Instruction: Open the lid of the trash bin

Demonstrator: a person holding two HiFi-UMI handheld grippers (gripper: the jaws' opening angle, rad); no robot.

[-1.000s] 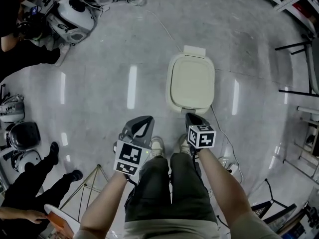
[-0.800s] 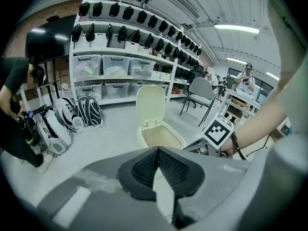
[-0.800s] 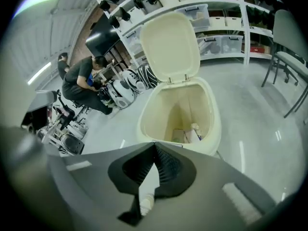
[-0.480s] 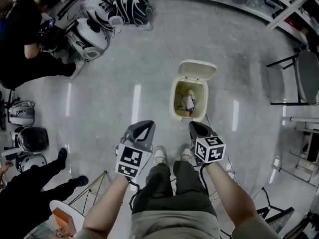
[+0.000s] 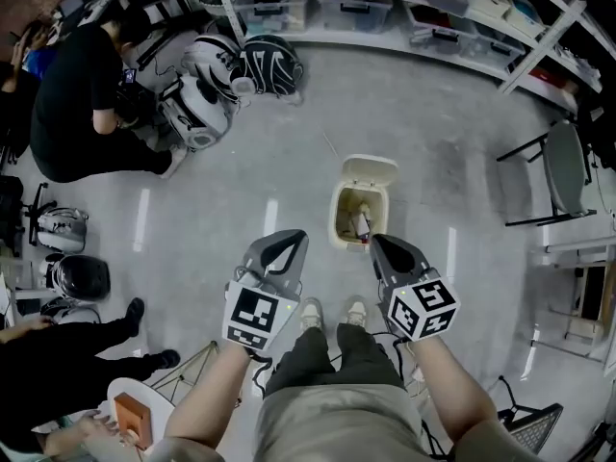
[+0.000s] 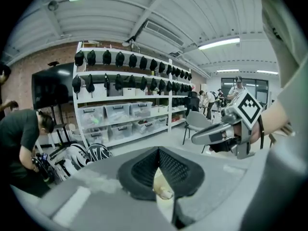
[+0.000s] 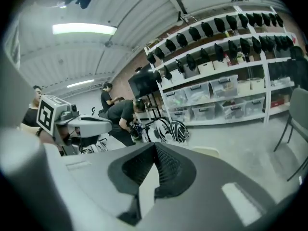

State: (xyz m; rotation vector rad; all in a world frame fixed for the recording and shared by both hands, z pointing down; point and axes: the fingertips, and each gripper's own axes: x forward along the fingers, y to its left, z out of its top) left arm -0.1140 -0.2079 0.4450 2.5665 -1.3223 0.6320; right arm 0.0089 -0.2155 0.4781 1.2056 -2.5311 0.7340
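Polished grey concrete floor (image 5: 462, 287) fills the head view, bounded at the far side by white shelving (image 5: 539, 41) loaded with clear storage boxes (image 5: 346, 12). A cream trash bin (image 5: 339, 215) stands on the floor just ahead of the person's shoes (image 5: 310, 312). Its lid (image 5: 370, 170) is swung up at the far edge, so the inside is exposed. A few small items lie inside, too small to identify. The left gripper (image 5: 292, 239) is held near the bin's near left corner and does not touch it. Its jaws are together at the tips, with nothing clamped between them. The right gripper (image 5: 378, 243) is held close to the bin's near right corner. Whether it touches the bin cannot be told. Its jaws are likewise closed and empty. Black-and-white helmets (image 5: 245, 65) lie on the floor to the far left, beside a crouching person in black (image 5: 77, 94). A grey chair (image 5: 563, 166) stands well apart at the right.
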